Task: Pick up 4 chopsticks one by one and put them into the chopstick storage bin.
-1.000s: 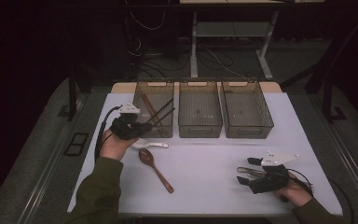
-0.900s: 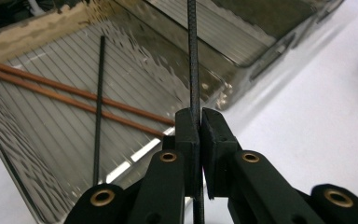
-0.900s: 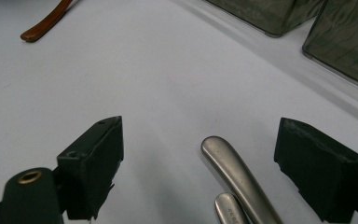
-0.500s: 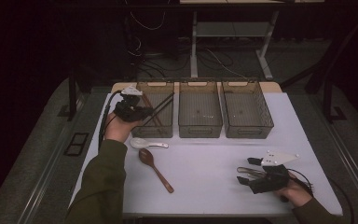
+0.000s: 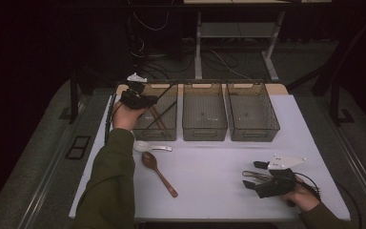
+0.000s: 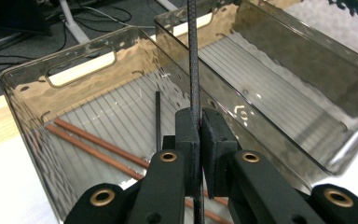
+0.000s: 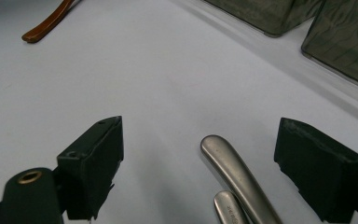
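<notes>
My left gripper (image 6: 199, 123) is shut on a thin black chopstick (image 6: 194, 56) that stands up between its pads. It hangs over the left smoky plastic bin (image 6: 25, 72), at that bin's near left corner in the high view (image 5: 145, 99). In the bin lie brown chopsticks (image 6: 98, 145) and another black chopstick (image 6: 158, 116). My right gripper (image 5: 251, 174) rests open on the white table at the front right. Two metal utensil handles (image 7: 235, 172) lie on the table between its jaws (image 7: 205, 135), untouched by the pads.
Three smoky bins stand in a row at the table's back: left bin (image 5: 158, 133), middle bin (image 5: 204, 133), right bin (image 5: 255, 134). A white spoon (image 5: 145, 146) and a wooden spoon (image 5: 158, 172) lie in front of the left bin.
The left hand has carried the black chopstick away from me and up, from beside the white spoon to over the left bin. The right hand has kept still.
</notes>
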`<action>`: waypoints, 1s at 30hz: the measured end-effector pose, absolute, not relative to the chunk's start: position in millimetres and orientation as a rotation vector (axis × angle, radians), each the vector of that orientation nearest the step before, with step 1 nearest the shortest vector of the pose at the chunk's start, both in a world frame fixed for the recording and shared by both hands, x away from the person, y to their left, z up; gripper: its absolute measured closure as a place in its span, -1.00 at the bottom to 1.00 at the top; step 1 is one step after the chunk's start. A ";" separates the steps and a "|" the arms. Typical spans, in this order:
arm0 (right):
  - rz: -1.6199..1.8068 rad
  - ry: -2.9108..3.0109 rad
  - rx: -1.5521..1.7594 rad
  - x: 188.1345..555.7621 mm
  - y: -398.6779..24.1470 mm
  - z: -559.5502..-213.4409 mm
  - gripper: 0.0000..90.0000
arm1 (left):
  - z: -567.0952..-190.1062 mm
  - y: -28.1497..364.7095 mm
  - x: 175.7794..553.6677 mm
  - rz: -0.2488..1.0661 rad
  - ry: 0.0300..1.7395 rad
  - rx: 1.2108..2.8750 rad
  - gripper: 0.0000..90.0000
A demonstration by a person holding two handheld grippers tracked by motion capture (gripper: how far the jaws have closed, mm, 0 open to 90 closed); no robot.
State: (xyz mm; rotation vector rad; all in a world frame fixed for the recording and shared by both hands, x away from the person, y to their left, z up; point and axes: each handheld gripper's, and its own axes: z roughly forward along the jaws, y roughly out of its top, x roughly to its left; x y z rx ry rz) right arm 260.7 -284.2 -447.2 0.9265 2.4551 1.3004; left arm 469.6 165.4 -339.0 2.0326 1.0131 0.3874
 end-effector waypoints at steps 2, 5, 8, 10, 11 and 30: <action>1.301 2.455 0.926 260.7 -284.2 -447.3 -0.65 | -343.2 164.7 474.8 0.397 1.033 2.043 0.88; 1.302 2.456 0.923 260.7 -284.4 -447.4 -0.65 | -351.2 164.0 481.2 0.385 1.060 2.024 0.88; 1.305 2.456 0.923 260.4 -284.8 -447.2 -0.65 | -360.1 163.9 487.1 0.365 1.090 2.014 0.88; 1.304 2.455 0.926 260.3 -285.2 -447.1 -0.65 | -364.1 163.8 489.6 0.366 1.098 2.024 0.88; 1.305 2.453 0.927 260.3 -285.5 -447.2 -0.65 | -366.5 163.8 491.2 0.364 1.108 2.027 0.88; 1.304 2.455 0.929 259.9 -285.9 -447.3 -0.65 | -375.6 162.0 489.7 0.372 1.122 2.045 0.48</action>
